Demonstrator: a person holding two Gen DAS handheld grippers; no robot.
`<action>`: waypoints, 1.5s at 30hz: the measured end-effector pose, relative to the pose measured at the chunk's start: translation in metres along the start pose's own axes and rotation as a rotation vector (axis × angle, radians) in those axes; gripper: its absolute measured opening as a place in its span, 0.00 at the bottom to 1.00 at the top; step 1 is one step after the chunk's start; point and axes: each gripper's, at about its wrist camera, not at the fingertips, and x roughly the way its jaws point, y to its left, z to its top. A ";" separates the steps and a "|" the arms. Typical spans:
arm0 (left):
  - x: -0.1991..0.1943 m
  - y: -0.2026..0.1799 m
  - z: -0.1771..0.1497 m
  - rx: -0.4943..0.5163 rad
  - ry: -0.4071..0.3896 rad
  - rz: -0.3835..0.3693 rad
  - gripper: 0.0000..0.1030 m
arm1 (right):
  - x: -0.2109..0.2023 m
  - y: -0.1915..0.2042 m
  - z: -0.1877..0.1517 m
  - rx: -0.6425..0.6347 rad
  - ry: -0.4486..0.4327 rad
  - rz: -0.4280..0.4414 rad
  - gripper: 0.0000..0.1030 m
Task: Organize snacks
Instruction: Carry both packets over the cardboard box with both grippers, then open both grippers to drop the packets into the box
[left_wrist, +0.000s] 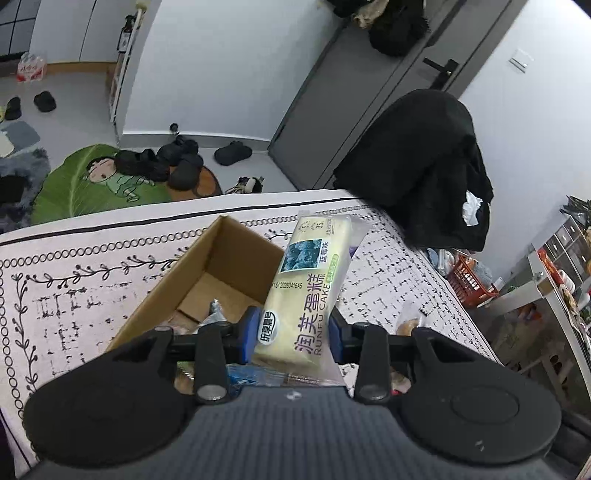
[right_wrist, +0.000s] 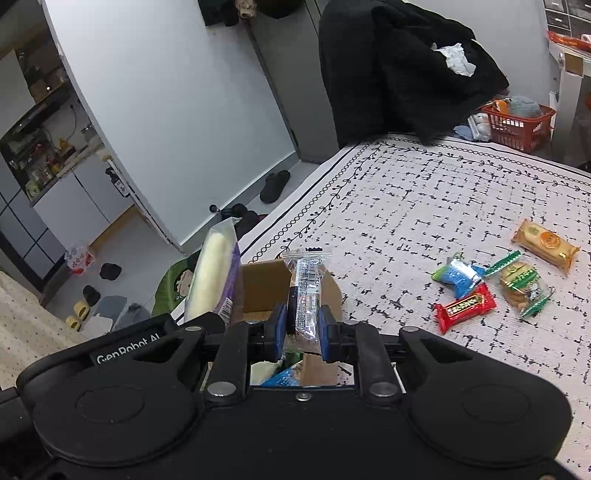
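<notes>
Here the blueberry cake pack (left_wrist: 310, 291) is clenched upright in the left gripper (left_wrist: 291, 334) above the cardboard box (left_wrist: 207, 266), likely for dropping in. Right gripper (right_wrist: 301, 328) pinches a clear-wrapped snack bar (right_wrist: 306, 291) over the same box; four loose snacks (right_wrist: 498, 284) wait on the patterned tablecloth (right_wrist: 424, 206).

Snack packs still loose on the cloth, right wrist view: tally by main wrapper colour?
Orange pack: 1
Blue-and-green pack: 1
Red pack: 1
Clear pack with green ends: 1
Total: 4 on the tablecloth
</notes>
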 end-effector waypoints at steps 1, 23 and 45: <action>0.001 0.003 0.001 -0.004 0.004 0.000 0.36 | 0.002 0.002 0.000 -0.002 0.002 -0.003 0.18; 0.026 0.042 0.011 -0.105 0.113 -0.031 0.40 | 0.025 0.027 0.001 -0.025 0.015 -0.057 0.22; 0.012 0.027 0.013 -0.078 0.103 -0.016 0.86 | -0.021 -0.011 0.001 0.016 -0.056 -0.159 0.69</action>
